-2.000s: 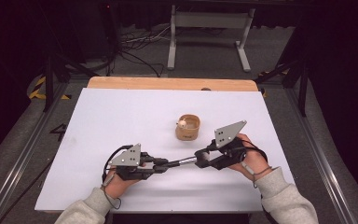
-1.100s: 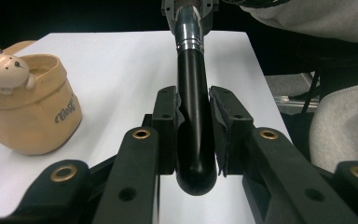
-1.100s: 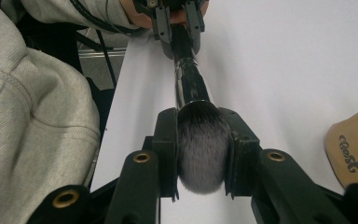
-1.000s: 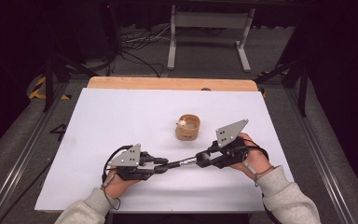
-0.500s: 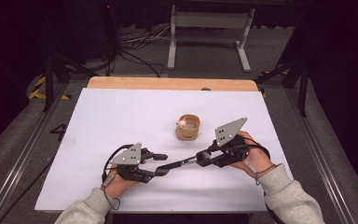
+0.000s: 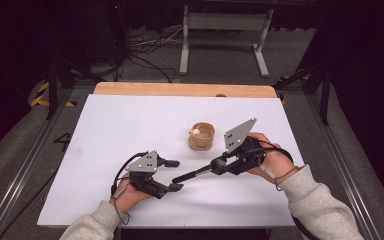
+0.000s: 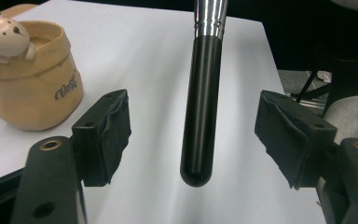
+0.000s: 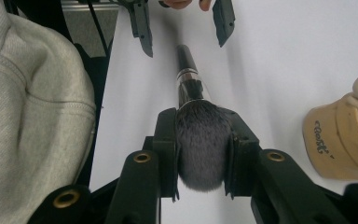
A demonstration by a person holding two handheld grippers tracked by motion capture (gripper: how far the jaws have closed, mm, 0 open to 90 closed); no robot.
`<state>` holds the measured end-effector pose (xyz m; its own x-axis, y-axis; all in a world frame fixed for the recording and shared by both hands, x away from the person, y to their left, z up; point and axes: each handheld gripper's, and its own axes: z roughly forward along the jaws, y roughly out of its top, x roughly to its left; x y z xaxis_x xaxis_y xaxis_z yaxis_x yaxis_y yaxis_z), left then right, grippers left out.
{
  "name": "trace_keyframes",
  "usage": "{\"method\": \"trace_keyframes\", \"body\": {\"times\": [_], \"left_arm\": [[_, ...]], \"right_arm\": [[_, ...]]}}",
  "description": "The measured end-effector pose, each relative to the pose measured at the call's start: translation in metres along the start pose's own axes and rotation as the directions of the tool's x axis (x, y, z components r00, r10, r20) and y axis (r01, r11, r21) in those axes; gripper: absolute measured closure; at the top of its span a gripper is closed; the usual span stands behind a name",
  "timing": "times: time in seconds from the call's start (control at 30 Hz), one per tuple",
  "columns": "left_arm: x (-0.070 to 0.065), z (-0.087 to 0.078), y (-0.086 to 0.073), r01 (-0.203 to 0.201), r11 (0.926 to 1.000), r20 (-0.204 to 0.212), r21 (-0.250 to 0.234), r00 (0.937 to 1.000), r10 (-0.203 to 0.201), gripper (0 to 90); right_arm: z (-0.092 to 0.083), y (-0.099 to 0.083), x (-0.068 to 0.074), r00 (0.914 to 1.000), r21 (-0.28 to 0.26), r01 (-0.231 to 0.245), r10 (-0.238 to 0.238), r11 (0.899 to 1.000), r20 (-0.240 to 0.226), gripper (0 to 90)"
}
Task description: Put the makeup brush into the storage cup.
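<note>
A black makeup brush (image 6: 192, 175) with a silver ferrule lies low over the white table between both grippers. My right gripper (image 6: 219, 165) is shut on its dark bristle head (image 8: 201, 144), the pads pressing it from both sides. The brush's handle (image 7: 200, 116) reaches into the gap of my left gripper (image 6: 174, 175), which is open; its pads (image 7: 107, 126) stand well apart from the handle. In the right gripper view the left gripper (image 8: 182, 23) stands open around the handle's end.
A tan cup (image 6: 201, 136) with a small bear figure (image 7: 2, 35) on its rim stands just behind the grippers, close to the right gripper. The white sheet (image 6: 130, 125) covers the table; a wooden strip (image 6: 180, 90) runs along the far edge. A grey sleeve (image 8: 28, 116) lies left of the right gripper.
The left gripper was shut on the brush handle; its jaws have opened and let go. The right gripper keeps hold of the bristle head and has shifted slightly right.
</note>
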<state>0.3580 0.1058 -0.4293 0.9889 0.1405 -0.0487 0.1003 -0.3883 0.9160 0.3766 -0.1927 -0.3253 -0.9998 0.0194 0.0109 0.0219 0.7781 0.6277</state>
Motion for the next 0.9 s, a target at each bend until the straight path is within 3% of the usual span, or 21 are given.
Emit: {"method": "trace_keyframes", "body": {"times": [0.47, 0.9], "left_arm": [[0.003, 0.002, 0.0, 0.038, 0.998, 0.013, 0.05, 0.9992, -0.039, 28.5], [0.003, 0.008, 0.0, 0.021, 0.9933, 0.032, 0.113, 0.9992, -0.025, 38.0]], "right_arm": [[0.003, 0.035, 0.0, 0.999, 0.122, 0.044, -0.043, 0.992, -0.015, 71.1], [0.012, 0.057, -0.002, 0.9971, 0.211, 0.074, -0.068, 0.975, -0.033, 71.1]]}}
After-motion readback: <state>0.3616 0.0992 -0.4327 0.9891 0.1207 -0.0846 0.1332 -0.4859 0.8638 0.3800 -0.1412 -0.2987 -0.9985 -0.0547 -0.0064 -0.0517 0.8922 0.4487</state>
